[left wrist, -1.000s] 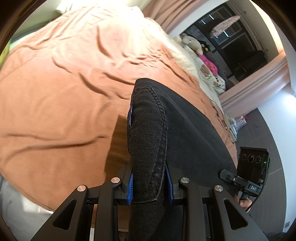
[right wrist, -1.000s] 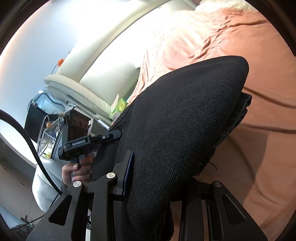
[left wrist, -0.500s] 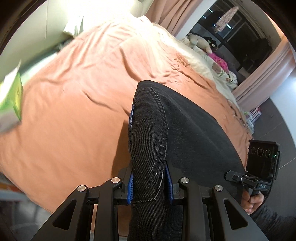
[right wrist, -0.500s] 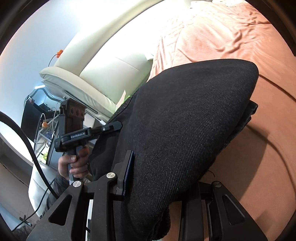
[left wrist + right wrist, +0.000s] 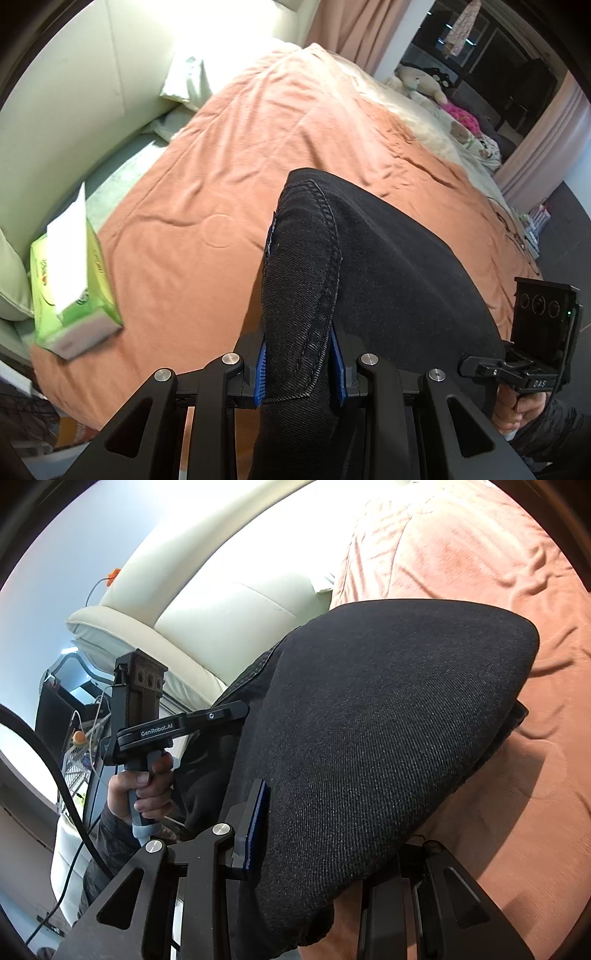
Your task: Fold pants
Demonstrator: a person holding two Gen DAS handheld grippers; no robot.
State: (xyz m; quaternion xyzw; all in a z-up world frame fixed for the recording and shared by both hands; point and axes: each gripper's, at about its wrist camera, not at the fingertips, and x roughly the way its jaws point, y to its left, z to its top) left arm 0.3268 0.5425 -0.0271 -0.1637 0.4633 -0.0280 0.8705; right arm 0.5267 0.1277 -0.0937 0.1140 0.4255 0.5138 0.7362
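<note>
While apparently clamped, pants [image 5: 369, 280] aloft.

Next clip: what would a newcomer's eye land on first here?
The black pants, filling the middle of both views, are held up over the orange bedspread by the left claw and right claw. A green tissue box sits at the bed's left edge.
</note>
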